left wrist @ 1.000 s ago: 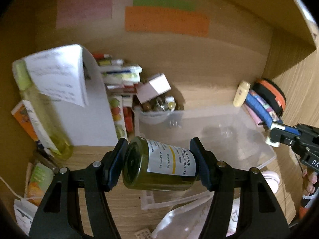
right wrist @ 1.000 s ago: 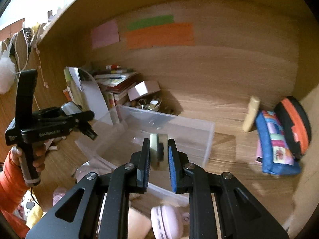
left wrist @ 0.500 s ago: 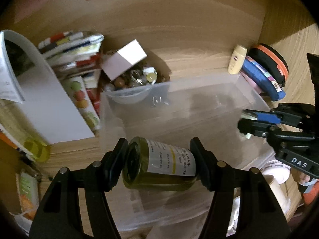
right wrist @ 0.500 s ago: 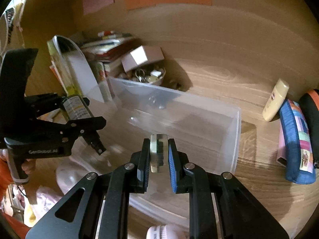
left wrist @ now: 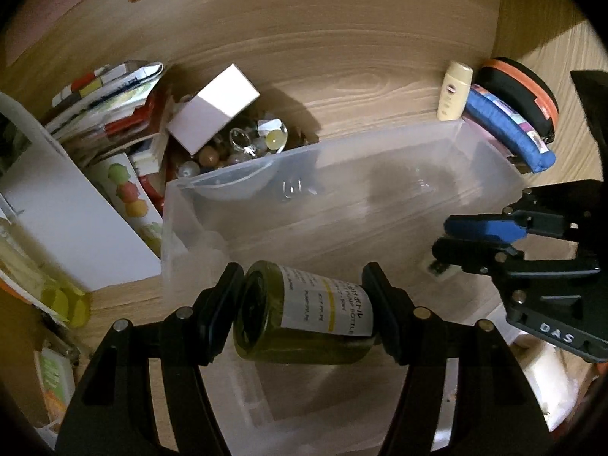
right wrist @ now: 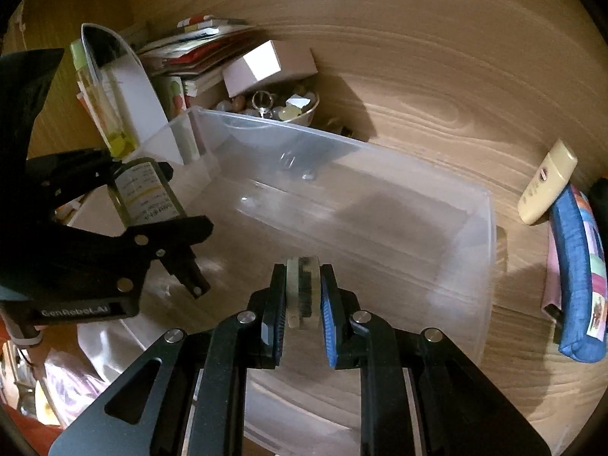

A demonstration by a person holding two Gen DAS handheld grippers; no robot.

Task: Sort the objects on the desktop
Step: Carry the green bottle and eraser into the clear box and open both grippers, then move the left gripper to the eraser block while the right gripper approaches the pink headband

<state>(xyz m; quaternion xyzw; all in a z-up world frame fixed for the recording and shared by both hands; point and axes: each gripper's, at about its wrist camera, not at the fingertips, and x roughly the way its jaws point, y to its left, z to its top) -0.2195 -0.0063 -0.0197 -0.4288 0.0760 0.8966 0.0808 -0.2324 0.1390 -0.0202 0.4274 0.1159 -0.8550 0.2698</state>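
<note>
My left gripper (left wrist: 302, 304) is shut on a green glass bottle (left wrist: 304, 321) with a white label, held sideways above the near left part of a clear plastic bin (left wrist: 490, 159). The right wrist view shows the same bottle (right wrist: 146, 193) in that gripper at the left. My right gripper (right wrist: 302, 296) is shut on a small pale flat object (right wrist: 300, 292) with a dark middle, hanging over the bin (right wrist: 490, 228). From the left wrist view the right gripper (left wrist: 442, 235) reaches in at the right over the bin.
A bowl of trinkets (left wrist: 243, 148) with a white box (left wrist: 214, 112) on it stands behind the bin. Books and papers (left wrist: 106, 114) pile at the left. A cream tube (left wrist: 454, 91), a blue pouch (left wrist: 505, 129) and an orange-black case (left wrist: 520, 91) lie at the right.
Both grippers have come down and forward over the bin, tilting more steeply downward. The bottle and the small flat object stay gripped.
</note>
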